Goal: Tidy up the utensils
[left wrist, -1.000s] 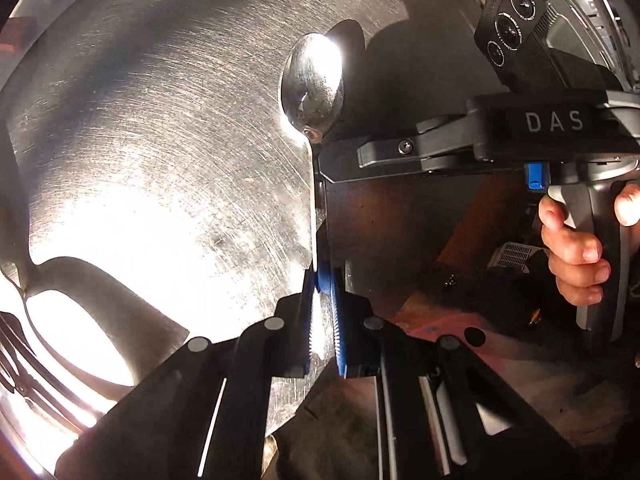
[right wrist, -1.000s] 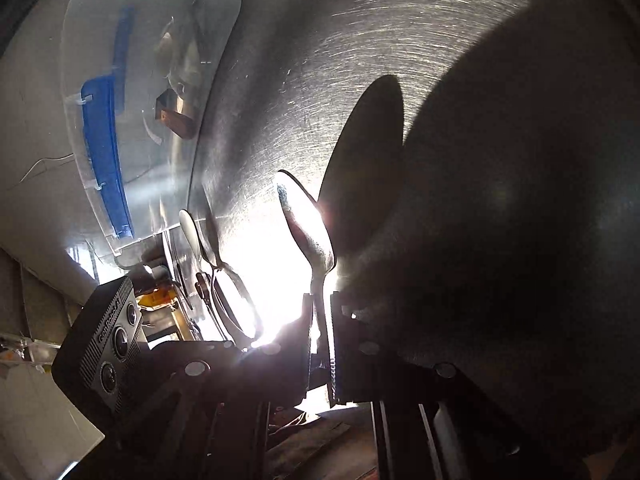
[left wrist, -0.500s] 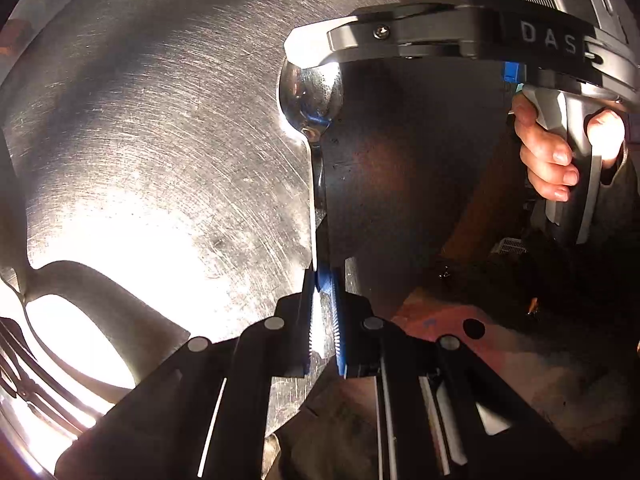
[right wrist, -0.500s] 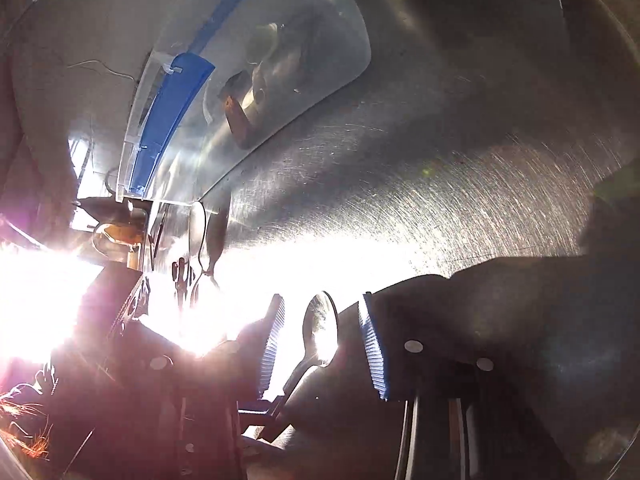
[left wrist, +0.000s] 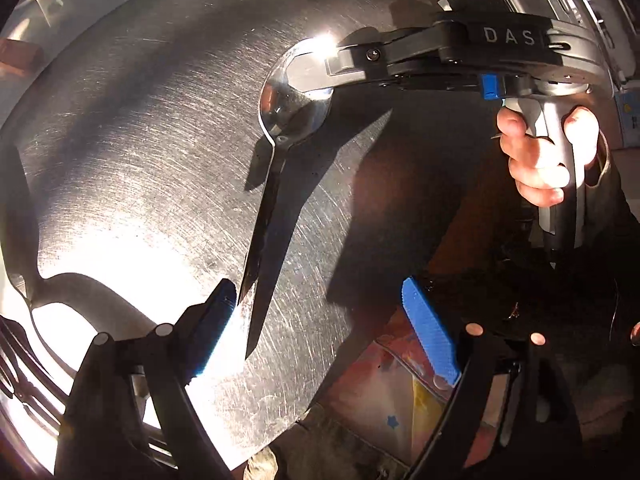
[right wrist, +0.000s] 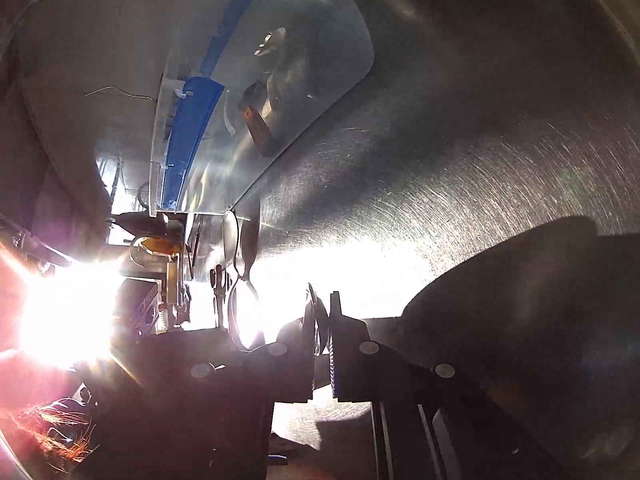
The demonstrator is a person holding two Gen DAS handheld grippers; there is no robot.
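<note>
A steel spoon (left wrist: 292, 104) hangs over the scratched steel table (left wrist: 132, 140). In the left wrist view my right gripper (left wrist: 320, 68) comes in from the right and its fingertips close on the spoon's bowl. The spoon's handle (left wrist: 260, 240) points down between the blue pads (left wrist: 432, 336) of my left gripper (left wrist: 320, 324), which is open and touches nothing. In the right wrist view my right gripper (right wrist: 322, 320) is shut on the thin edge of the spoon's bowl (right wrist: 314, 308).
Forks (left wrist: 16, 364) and another spoon (left wrist: 24, 280) lie at the left edge of the left wrist view. In the right wrist view a clear plastic container with a blue strip (right wrist: 224, 120) stands at the back, with more cutlery (right wrist: 236, 248) beside it. Glare hides the left side.
My left gripper has opened and let go of the spoon's handle. My right gripper moved to the bowl end, opened, and has closed on the bowl.
</note>
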